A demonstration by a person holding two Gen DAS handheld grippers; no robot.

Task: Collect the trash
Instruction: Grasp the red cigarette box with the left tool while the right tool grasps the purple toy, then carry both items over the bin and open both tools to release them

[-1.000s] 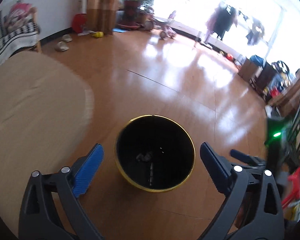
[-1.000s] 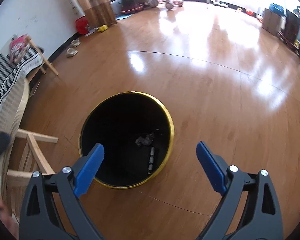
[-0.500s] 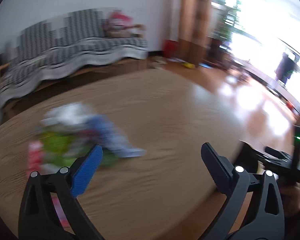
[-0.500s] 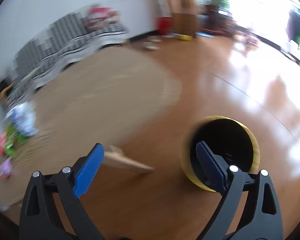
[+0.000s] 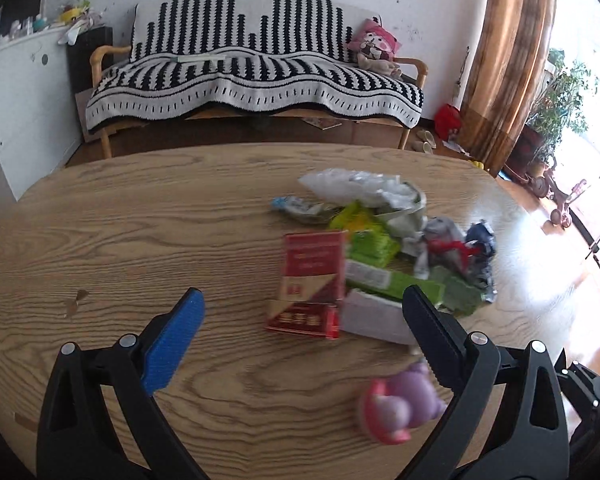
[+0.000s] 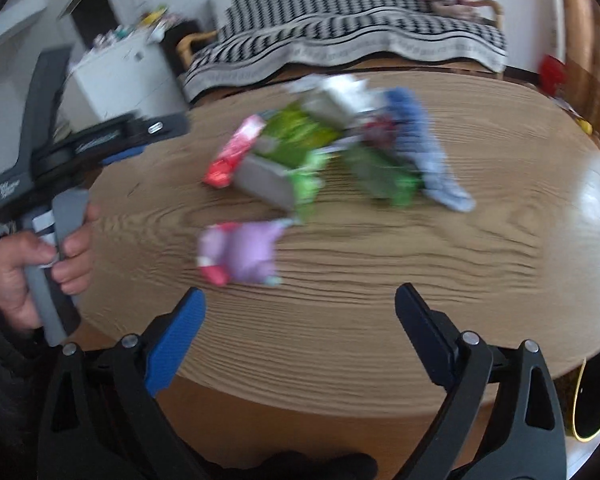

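The left wrist view is sharp: the left gripper (image 5: 302, 322) hangs over the wooden table (image 5: 140, 220) with its jaws spread wide and nothing between them. Just ahead of it lies a red box (image 5: 310, 280), with the pile of wrappers (image 5: 384, 232) spreading right of it, and a purple-and-pink packet (image 5: 400, 404) lies close inside the right finger. Behind the table stands a sofa (image 5: 256, 68) under a black-and-white striped throw.

The right wrist view is blurred, but it alone shows the person's left hand (image 6: 40, 256) gripping the other tool's handle at the left edge, and a sliver of the black bin with a yellow rim (image 6: 594, 404) at the lower right, beside the table (image 6: 380, 280). The right gripper (image 6: 298, 320) is also wide and empty, near the table's edge, with the purple-and-pink packet (image 6: 244, 254) just ahead toward its left finger and the pile of wrappers (image 6: 340, 148) farther off.
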